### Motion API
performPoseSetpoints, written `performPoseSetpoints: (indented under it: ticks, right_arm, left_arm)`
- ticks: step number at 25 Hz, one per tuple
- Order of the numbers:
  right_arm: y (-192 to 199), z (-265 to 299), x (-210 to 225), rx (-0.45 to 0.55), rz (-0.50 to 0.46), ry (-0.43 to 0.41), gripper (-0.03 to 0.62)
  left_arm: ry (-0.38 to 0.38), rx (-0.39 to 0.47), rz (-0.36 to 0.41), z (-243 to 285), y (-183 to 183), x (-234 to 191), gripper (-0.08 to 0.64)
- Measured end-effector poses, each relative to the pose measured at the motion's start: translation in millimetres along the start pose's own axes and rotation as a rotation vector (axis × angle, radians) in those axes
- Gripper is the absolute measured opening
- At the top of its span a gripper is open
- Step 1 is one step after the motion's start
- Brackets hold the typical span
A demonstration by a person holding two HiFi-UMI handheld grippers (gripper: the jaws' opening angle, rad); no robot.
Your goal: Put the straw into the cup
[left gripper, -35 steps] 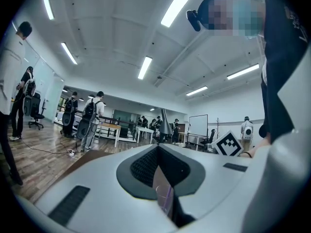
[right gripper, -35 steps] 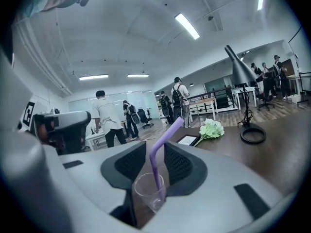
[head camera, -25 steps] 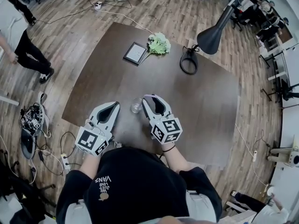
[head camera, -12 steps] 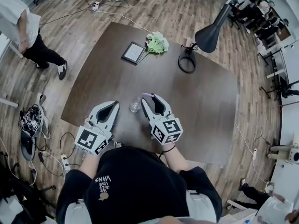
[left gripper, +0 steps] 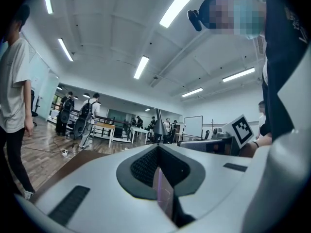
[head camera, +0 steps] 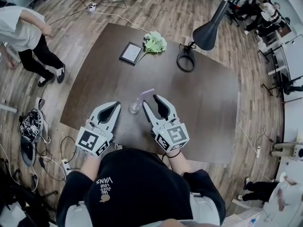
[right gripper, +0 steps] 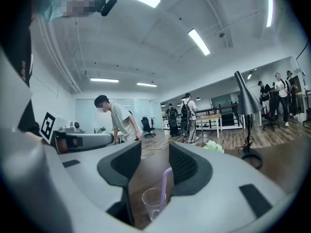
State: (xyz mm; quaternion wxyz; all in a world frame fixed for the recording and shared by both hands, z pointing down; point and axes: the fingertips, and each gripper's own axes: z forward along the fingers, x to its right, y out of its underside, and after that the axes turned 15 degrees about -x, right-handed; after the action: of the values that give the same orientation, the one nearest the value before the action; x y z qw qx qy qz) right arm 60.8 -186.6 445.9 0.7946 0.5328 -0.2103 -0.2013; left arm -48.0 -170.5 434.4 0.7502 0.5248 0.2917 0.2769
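Observation:
A clear plastic cup (head camera: 134, 107) stands on the dark table (head camera: 208, 103) between my two grippers. A purple straw (head camera: 146, 94) stands in it and leans away to the right. In the right gripper view the cup (right gripper: 154, 202) and the straw (right gripper: 165, 177) sit low between the jaws, and the straw touches neither pad. My right gripper (head camera: 152, 100) is open just right of the cup, and nothing is gripped in the right gripper (right gripper: 154, 152). My left gripper (head camera: 115, 108) lies left of the cup; in its own view the left gripper (left gripper: 158, 150) has its jaws pressed together.
At the table's far side lie a framed picture (head camera: 131, 53), a green bunch (head camera: 154, 42) and a black lamp (head camera: 208, 30) with a ring base (head camera: 185, 60). A person (head camera: 23, 30) stands on the wooden floor at the left. Cables and gear (head camera: 31, 126) lie beside the table.
The straw, at my right gripper's tip half a second ago, now stands free in the cup. My right gripper has drawn back a little. The person at left has moved.

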Motion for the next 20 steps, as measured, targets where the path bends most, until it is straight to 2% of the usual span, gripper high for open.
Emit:
performPoseSetpoints:
  ticks: [4, 9, 10, 12, 15, 20]
  right_arm:
    - [-21.6, -12.7, -7.2, 0.05, -0.032, -0.004, 0.172]
    - [-22.2, -16.1, -8.4, 0.055, -0.025, -0.019, 0.164]
    - [-20.6, -16.1, -8.1, 0.052, -0.022, -0.018, 0.153]
    - [-17.4, -16.4, -7.3, 0.047, -0.013, -0.015, 0.092]
    - [-13.9, -17.8, -7.8, 0.044, -0.005, -0.015, 0.052]
    - [-12.9, -18.7, -10.5, 0.038, -0.001, -0.026, 0.034]
  left_arm:
    - [0.009, 0.001, 0.002, 1.4, -2.3, 1.4, 0.009]
    - [0.016, 0.004, 0.006, 3.0, -3.4, 3.8, 0.009]
    - [0.017, 0.004, 0.007, 2.8, -3.8, 3.9, 0.009]
    - [0.017, 0.005, 0.008, 1.9, -4.7, 3.3, 0.009]
    - [0.015, 0.008, 0.01, 0.3, -5.3, 3.8, 0.009]
    - [0.014, 0.008, 0.011, -1.4, -6.0, 4.6, 0.009]
